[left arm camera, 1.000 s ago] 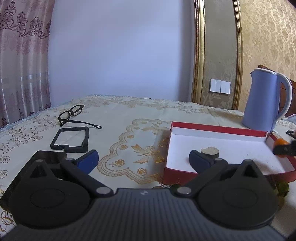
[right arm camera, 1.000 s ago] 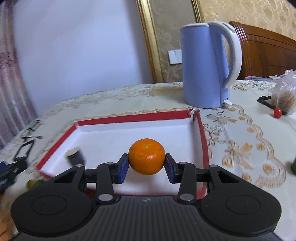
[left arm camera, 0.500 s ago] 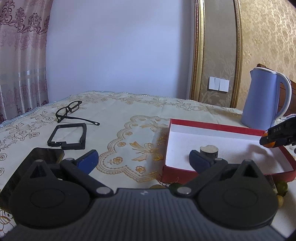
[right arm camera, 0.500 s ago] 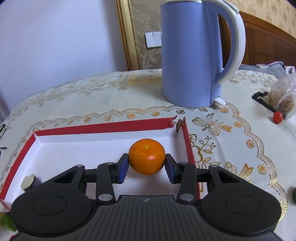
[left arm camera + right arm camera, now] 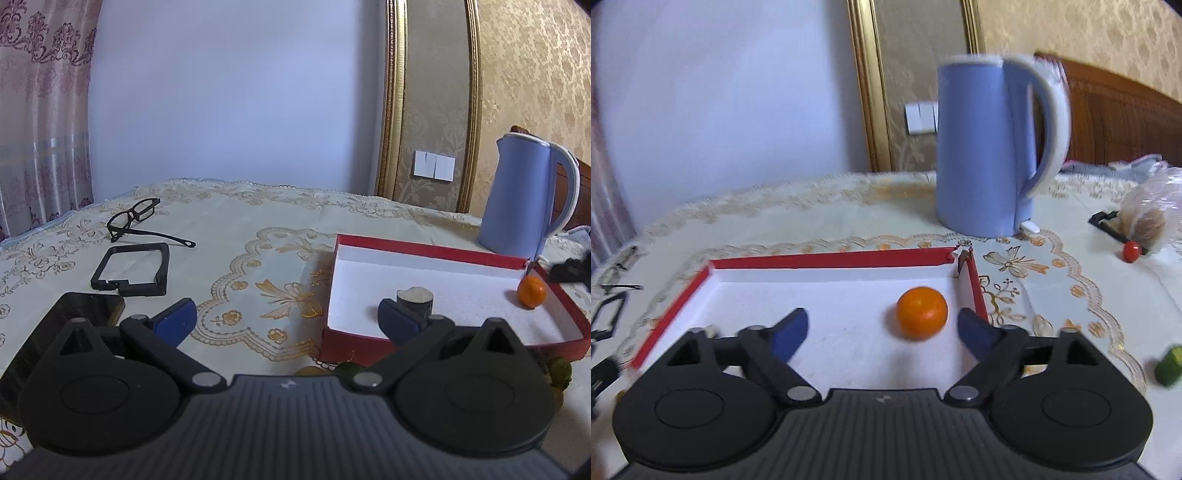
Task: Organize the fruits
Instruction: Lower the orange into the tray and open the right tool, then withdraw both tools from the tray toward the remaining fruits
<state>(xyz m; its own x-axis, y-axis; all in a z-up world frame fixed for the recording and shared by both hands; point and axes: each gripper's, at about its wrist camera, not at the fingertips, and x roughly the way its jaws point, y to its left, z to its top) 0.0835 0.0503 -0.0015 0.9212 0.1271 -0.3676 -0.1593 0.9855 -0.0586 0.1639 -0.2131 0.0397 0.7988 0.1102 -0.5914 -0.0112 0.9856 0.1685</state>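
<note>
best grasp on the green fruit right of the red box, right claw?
Judging from the right wrist view: take the green fruit across its middle, from above. It lies alone on the tablecloth, clear of the red box. It is blurred, so its exact shape is unclear.

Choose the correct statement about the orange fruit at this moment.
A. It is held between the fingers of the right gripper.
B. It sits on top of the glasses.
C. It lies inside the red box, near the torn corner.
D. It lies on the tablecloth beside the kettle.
C. The orange fruit rests on the white floor of the red box, and the right gripper is open, its fingers clear of it.
</note>
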